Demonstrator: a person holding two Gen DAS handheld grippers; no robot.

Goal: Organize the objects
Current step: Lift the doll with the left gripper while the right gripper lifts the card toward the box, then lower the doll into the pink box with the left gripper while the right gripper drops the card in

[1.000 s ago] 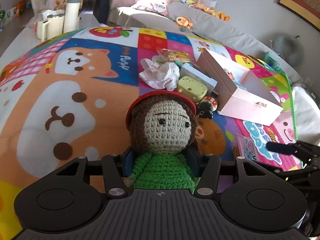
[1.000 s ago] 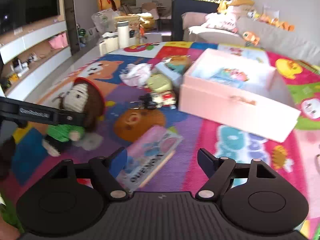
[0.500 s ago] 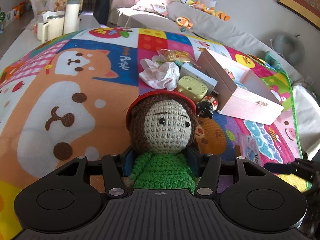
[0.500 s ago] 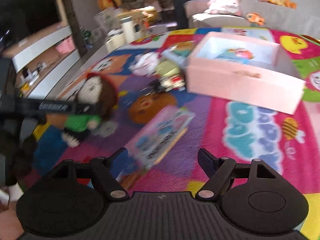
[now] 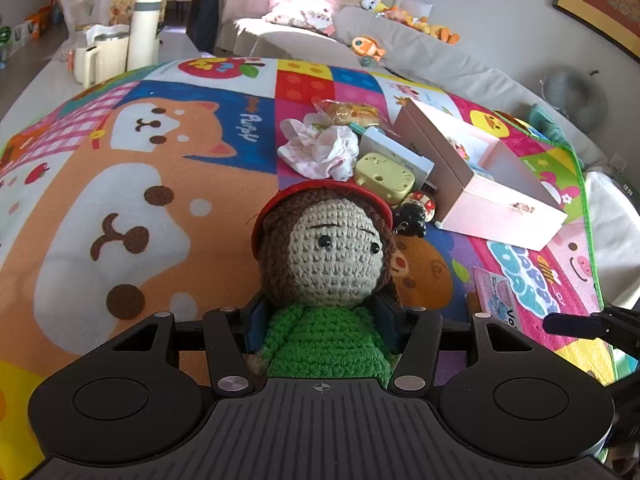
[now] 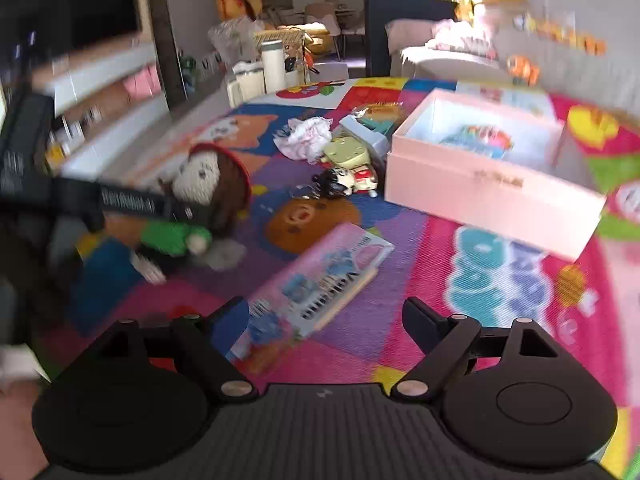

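— What does the left gripper [image 5: 322, 316] have?
— Its fingers pinch the green torso of a crocheted doll with brown hair and a red hat [image 5: 326, 264], above the colourful cartoon play mat [image 5: 120, 208].
— And the right gripper [image 6: 326, 316]?
— Spread, holding nothing; a flat pink-and-blue packet [image 6: 320, 276] lies just ahead of its left finger. The open pink cardboard box [image 6: 492, 188] sits toward the mat's right edge.

Crocheted doll [image 5: 326, 280], brown hair, red hat, green sweater, upright beside open pink box [image 5: 486, 184] on mat
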